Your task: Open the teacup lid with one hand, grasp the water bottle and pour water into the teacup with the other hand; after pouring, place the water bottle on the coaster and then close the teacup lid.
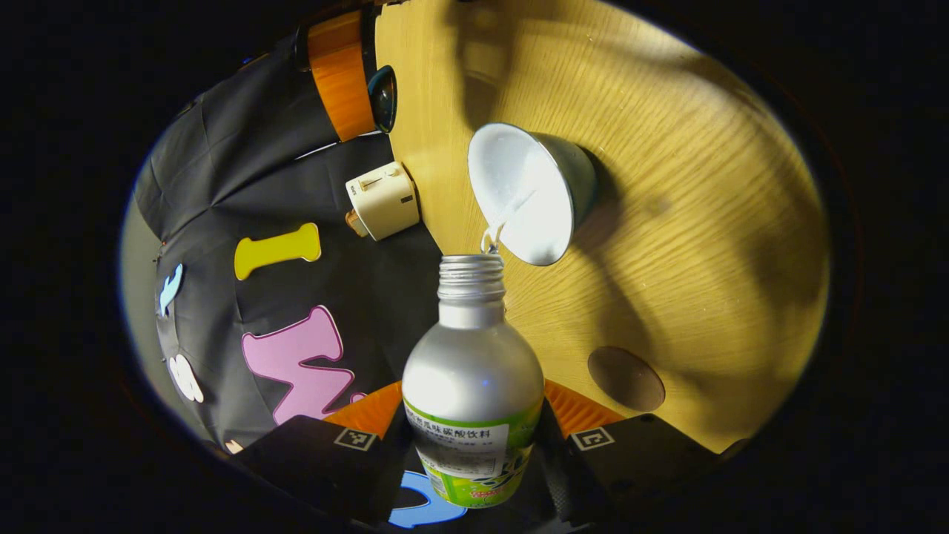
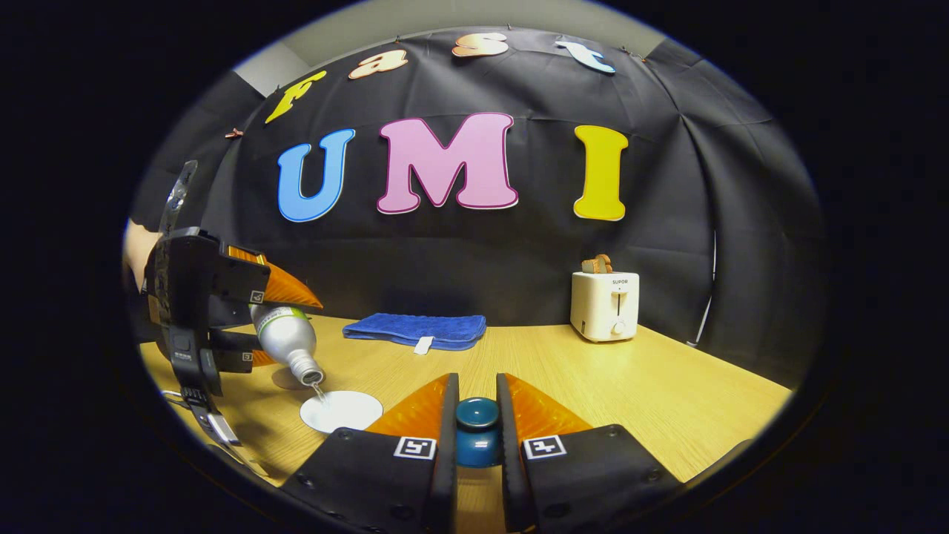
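My left gripper (image 1: 472, 406) is shut on a silver water bottle (image 1: 472, 371) with a green label and no cap. The bottle is tipped, and a thin stream of water runs from its mouth into the teacup (image 1: 530, 193), which is white inside and teal outside. In the right gripper view the bottle (image 2: 285, 335) slants down over the cup (image 2: 341, 410) at the left. My right gripper (image 2: 477, 382) is shut on the knob of the teal lid (image 2: 477, 430), held above the table to the right of the cup. A round brown coaster (image 1: 626, 378) lies on the wood near the bottle.
A white toaster (image 2: 605, 304) stands at the back right of the wooden table (image 2: 667, 393). A folded blue towel (image 2: 415, 328) lies at the back centre. A hand holds the left gripper's black body (image 2: 185, 297) at the left edge.
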The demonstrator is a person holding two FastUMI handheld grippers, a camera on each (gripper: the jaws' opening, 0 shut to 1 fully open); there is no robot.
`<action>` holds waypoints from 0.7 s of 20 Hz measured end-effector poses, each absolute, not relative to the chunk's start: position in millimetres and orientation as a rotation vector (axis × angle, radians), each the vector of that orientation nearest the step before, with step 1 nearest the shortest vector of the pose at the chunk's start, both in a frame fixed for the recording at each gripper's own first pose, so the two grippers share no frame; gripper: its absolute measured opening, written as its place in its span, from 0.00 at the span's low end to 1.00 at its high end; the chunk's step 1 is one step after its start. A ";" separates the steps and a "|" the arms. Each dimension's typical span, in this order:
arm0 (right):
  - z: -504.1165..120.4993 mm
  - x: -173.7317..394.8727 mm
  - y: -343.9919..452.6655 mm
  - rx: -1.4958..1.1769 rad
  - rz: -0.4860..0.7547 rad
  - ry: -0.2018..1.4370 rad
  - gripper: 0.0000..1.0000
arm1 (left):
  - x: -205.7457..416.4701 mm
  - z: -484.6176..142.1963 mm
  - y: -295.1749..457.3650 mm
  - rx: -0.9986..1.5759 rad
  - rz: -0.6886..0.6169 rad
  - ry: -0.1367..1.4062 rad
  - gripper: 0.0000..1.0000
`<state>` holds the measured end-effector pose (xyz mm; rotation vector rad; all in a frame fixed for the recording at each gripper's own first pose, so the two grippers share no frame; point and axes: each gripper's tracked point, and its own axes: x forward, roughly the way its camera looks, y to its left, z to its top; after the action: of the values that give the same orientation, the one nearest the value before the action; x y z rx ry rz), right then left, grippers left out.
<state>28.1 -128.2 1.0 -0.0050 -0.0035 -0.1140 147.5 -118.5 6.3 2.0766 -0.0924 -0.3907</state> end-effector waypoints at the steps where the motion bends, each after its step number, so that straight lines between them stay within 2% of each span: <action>1: 0.9 28.0 -128.1 -0.005 -0.114 -0.004 0.28 | 147.8 7.4 -118.6 2.082 -0.387 -0.096 0.80; 14: 0.6 28.7 -125.4 -0.005 -0.096 -0.003 0.28 | 144.6 24.4 -123.2 2.188 -0.360 -0.129 0.80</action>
<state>28.7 -125.4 0.6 -0.0049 -0.0033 -0.0964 144.6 -123.2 24.4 2.1880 -0.1287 -0.3604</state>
